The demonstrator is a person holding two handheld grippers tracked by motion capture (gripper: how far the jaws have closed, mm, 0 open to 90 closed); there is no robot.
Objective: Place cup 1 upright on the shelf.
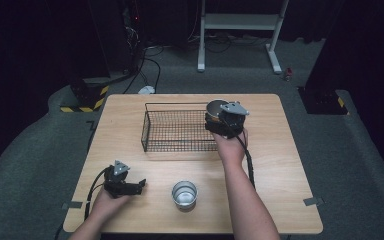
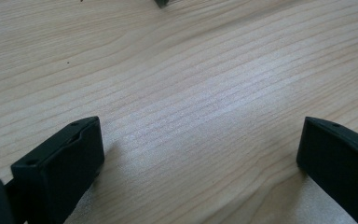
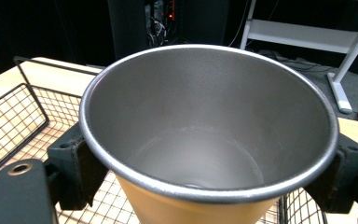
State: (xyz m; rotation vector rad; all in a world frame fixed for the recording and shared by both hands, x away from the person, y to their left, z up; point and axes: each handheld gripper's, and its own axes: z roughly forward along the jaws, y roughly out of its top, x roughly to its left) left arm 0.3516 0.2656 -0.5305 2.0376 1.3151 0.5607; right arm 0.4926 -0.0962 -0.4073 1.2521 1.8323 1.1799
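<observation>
Up close, right gripper (image 3: 205, 154) clamping orange cup (image 3: 205, 140), over basket (image 3: 18, 116)

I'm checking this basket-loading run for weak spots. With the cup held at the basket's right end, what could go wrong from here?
The right gripper clamps the cup by its sides, over the wire basket's right wall; lowered here, the base could catch that wall and tip. The cup widens upward, so it might slip down between the jaws. The second cup stands close beside the right forearm; pulling back could knock it.
</observation>
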